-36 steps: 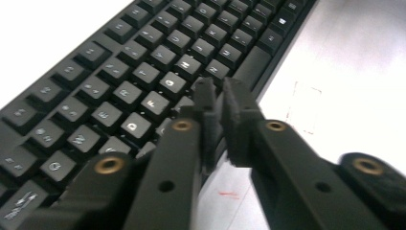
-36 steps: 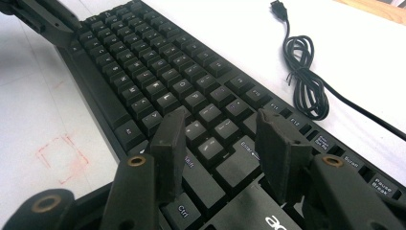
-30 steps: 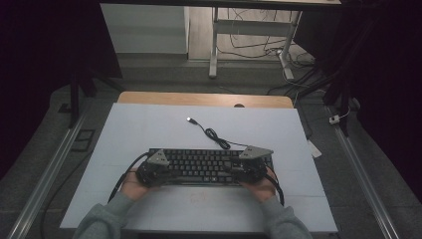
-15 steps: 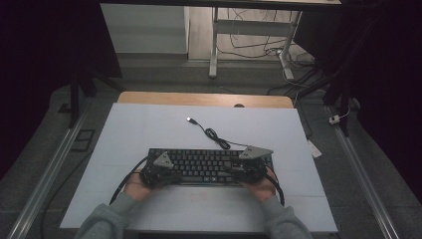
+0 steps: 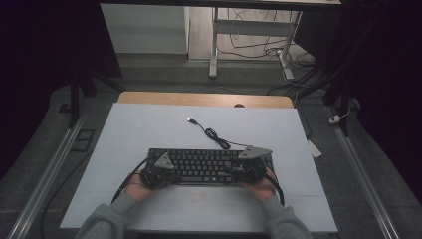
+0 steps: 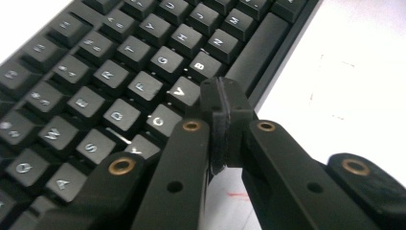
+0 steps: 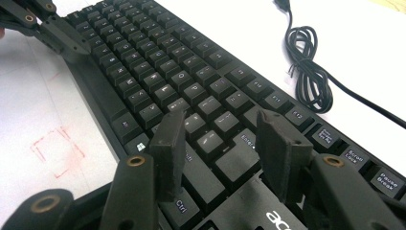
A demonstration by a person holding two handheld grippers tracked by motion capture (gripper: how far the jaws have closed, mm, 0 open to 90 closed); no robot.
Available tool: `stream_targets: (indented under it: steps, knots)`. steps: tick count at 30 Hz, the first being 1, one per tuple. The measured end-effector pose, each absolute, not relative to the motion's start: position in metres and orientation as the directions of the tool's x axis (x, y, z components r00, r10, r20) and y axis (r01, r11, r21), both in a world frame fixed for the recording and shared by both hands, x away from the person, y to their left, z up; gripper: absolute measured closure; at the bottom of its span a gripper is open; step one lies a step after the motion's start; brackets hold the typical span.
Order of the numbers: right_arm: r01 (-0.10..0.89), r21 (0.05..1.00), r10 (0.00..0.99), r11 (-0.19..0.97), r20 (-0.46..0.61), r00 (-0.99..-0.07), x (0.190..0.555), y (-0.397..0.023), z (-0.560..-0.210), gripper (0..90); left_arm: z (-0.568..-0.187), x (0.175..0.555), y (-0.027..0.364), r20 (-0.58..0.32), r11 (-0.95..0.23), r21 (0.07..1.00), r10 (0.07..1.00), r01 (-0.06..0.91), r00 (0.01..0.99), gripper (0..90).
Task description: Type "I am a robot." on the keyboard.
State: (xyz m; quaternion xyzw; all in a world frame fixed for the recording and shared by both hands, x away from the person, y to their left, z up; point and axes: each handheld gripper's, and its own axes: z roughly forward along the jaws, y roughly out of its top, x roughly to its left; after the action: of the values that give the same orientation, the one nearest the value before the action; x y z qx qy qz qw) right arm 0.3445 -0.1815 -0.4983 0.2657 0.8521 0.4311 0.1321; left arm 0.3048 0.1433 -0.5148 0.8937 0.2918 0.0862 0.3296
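Standing over the near edge of the surface (image 5: pixel 149 124), I find a black keyboard (image 5: pixel 209 164) lying flat, parallel to that edge and closer to it than to the far one. Its cable (image 5: pixel 216 138) runs in a loose coil toward the far edge, the plug lying free and connected to nothing.

The left gripper (image 5: pixel 158 174) sits at the keyboard's left end. In the left gripper view its jaws are clenched tight, pad against pad, with nothing between them, and the joined tip (image 6: pixel 224 103) rests at or just above the bottom letter row, near the V key (image 6: pixel 181 92). Whether it presses a key I cannot tell.

The right gripper (image 5: pixel 247 167) sits at the keyboard's right end. In the right gripper view its jaws stand parted (image 7: pixel 220 143) over the keys beside Enter (image 7: pixel 246 140), holding nothing; contact with the keycaps is not clear.

Judgement: the step in hand appears to be key pressing or positioning at both ends of the keyboard, neither end being grasped. If typing is meant, the next move calls for a short, straight descent of the clenched left tip onto a single key, avoiding neighbours. If lifting is meant, both jaws must first open and straddle the keyboard's edges.
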Motion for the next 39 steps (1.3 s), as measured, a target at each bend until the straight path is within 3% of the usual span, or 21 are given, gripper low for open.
stream_targets:
  steps: [9, 18, 39]
  knots:
    - [0.339, 0.804, 0.567, 0.489, 0.003, -0.824, 0.345, -0.182, -0.498, 54.1, -0.501, 0.301, 0.158, -0.074, -0.524, 0.71, 0.61, 0.472, 0.789, 85.4]
    - [0.338, 0.804, 0.567, 0.489, 0.002, -0.824, 0.345, -0.182, -0.498, 54.1, -0.498, 0.302, 0.167, -0.093, -0.481, 0.725, 0.642, 0.494, 0.761, 62.5]
    - [0.341, 0.803, 0.566, 0.489, 0.006, -0.824, 0.345, -0.182, -0.498, 53.7, -0.496, 0.306, 0.174, -0.068, -0.441, 0.727, 0.716, 0.525, 0.695, 38.8]
